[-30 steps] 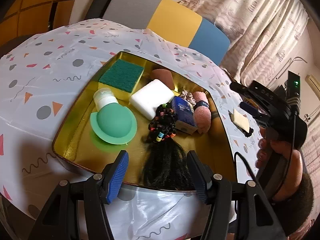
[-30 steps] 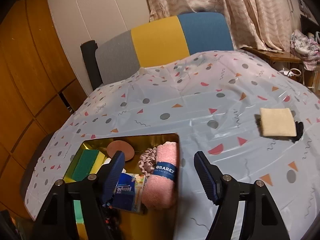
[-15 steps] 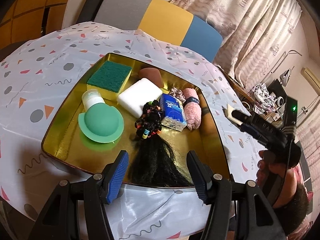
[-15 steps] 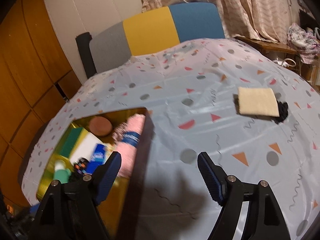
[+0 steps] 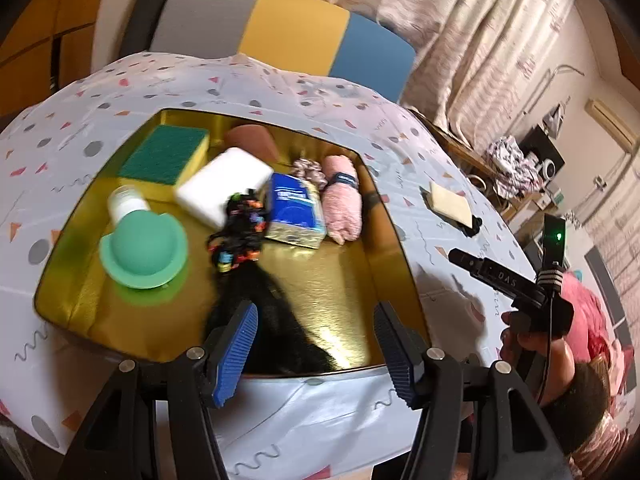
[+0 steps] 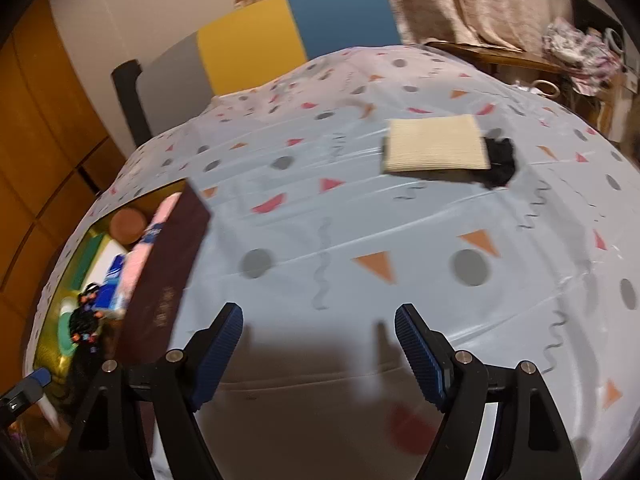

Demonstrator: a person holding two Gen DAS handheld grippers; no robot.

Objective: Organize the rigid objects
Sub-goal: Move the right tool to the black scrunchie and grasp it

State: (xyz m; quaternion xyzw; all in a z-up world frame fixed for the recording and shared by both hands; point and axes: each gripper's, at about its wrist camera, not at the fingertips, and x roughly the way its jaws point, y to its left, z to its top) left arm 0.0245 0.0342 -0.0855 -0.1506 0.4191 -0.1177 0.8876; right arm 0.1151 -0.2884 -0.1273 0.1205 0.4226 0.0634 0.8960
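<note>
Left tongs: your left gripper (image 5: 316, 344) hangs with its jaws apart and nothing between them, over the near rim of the gold tray (image 5: 396, 240), above the black hair bundle (image 5: 256, 280).
Right tongs: your right gripper (image 6: 320, 354) has just been opening; its jaws stand wide with only bare tablecloth (image 6: 360, 240) between them, and it holds nothing.
Tray, left side: the green dome lid (image 5: 144, 250) lies beside a white cap (image 5: 126, 204), with the green-and-yellow sponge (image 5: 168, 156) behind them.
Tray, middle: the white block (image 5: 224, 186), a brown round piece (image 5: 252, 142), the beaded hair ties (image 5: 240, 232) and the blue tissue pack (image 5: 294, 212) crowd together.
Tray, right side: the pink rolled towel (image 5: 342, 204) lies against the tissue pack, a scrunchie (image 5: 308, 168) behind it.
Outside the tray: the cream pad (image 6: 436, 144) lies on the cloth well apart from the tray, touching a small black item (image 6: 500, 162).
Step in hand: it looks like a reach across open table towards the sorted pieces, between picks.
Next move: judge which tray item is rigid. The lid, cap or white block seem likeliest. Bring one pair of jaws square over it, clear of the soft hair and towel.
</note>
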